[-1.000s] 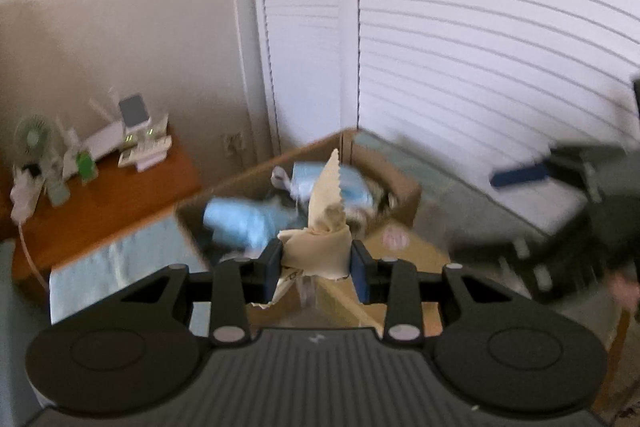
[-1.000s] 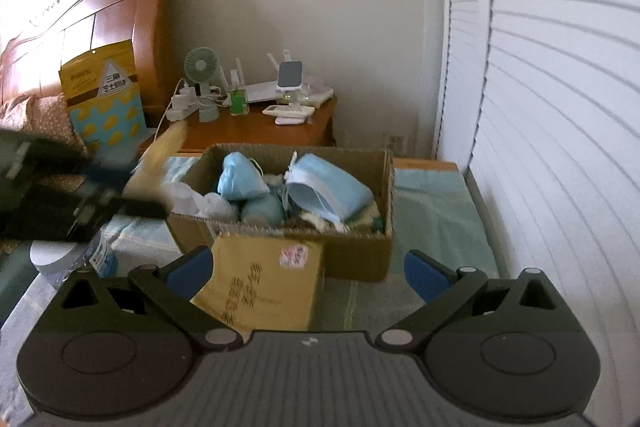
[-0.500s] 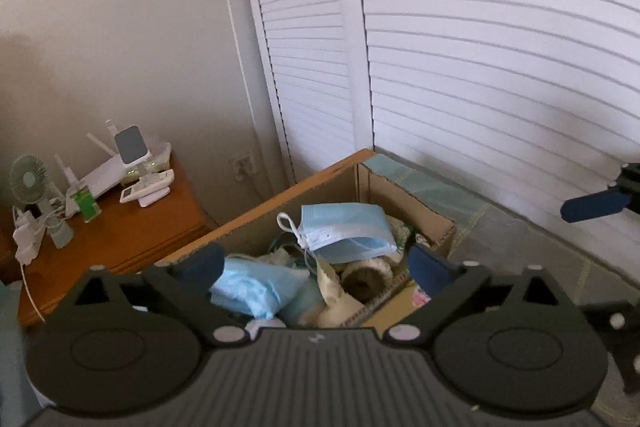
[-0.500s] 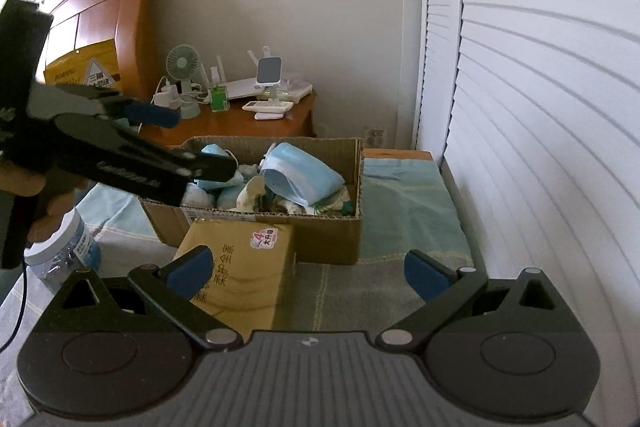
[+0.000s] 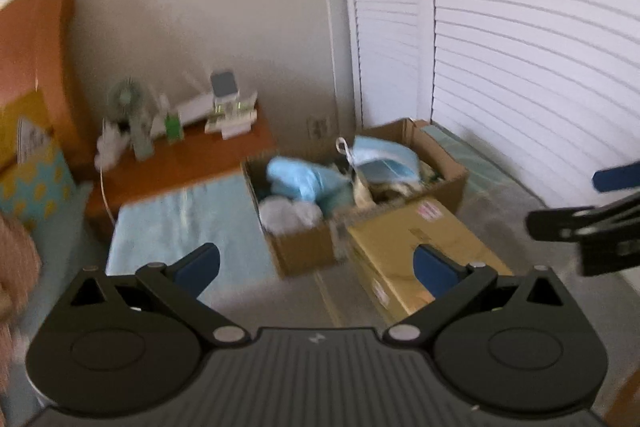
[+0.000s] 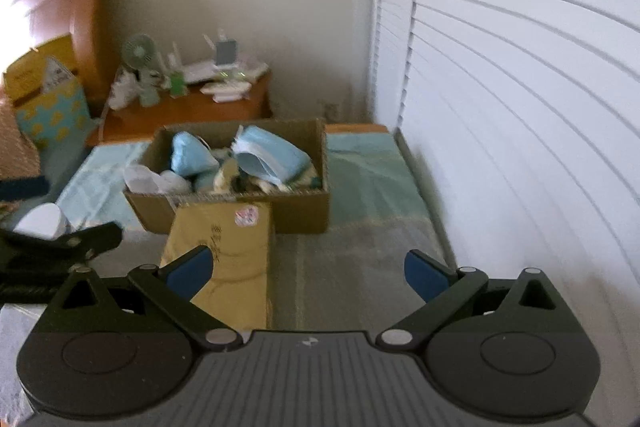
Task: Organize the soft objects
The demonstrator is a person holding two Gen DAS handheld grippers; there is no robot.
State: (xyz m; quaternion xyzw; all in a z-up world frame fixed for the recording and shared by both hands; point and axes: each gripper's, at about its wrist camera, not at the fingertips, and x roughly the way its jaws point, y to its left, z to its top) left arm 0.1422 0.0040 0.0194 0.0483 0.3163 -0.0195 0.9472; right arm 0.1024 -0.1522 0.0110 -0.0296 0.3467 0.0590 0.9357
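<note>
The left claw (image 5: 316, 265) no longer pinches the beige cloth (image 5: 362, 187); its jaws have just been opening and now gape wide with nothing between them. That cloth lies in the cardboard box (image 5: 304, 247) among blue masks (image 6: 272, 157), its outline smeared by motion blur. The claw sits back from the box, tilted down toward it. The right claw (image 6: 306, 269), also spread wide and empty, points down at the box; the box's near wall is half hidden by a yellow package (image 6: 224, 247).

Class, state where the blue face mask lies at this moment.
In the right wrist view, the blue face mask lies in the cardboard box, right half, atop the pile.
</note>
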